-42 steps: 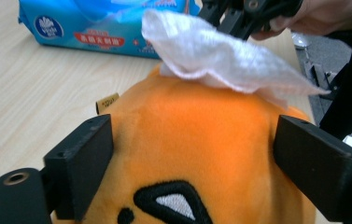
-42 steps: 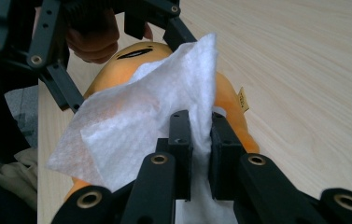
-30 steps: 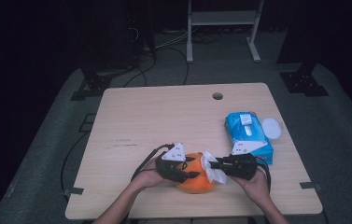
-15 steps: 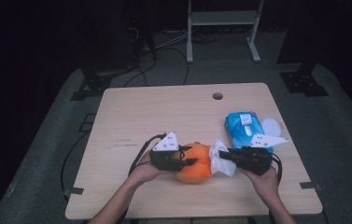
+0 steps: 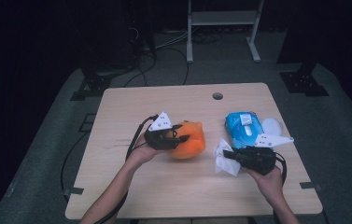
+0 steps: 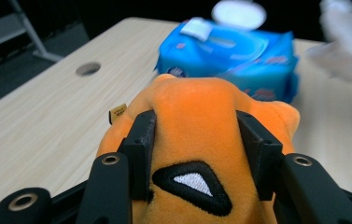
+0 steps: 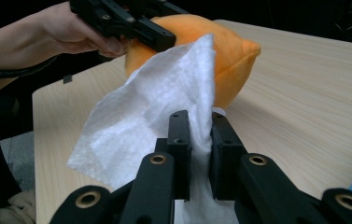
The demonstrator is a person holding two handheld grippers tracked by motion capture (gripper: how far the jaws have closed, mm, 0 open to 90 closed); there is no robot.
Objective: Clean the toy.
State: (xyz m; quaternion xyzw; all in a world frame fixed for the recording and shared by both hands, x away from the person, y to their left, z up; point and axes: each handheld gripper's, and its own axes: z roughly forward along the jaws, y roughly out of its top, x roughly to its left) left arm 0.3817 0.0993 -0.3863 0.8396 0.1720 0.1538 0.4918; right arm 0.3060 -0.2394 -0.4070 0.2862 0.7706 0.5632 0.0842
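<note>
1. My left claw (image 5: 183,138) is clamped on the orange plush toy (image 5: 190,140), jaws pressed into both its sides; the toy sits just above the tabletop (image 5: 164,191), left of centre.
2. My right claw (image 7: 197,128) is clamped on a white wipe (image 7: 150,116), which hangs loose just beside the toy, not touching it in the high view.
3. The blue wipe pack (image 5: 243,128) lies near my right hand, a white disc (image 5: 271,126) beside it.
4. Judgement: the step is wiping the toy. I should hold it steady and draw the flat of the wipe across the fabric, keeping the jaws' hard tips off the plush.
5. Risk: a loose wipe folds; keep it taut.
</note>
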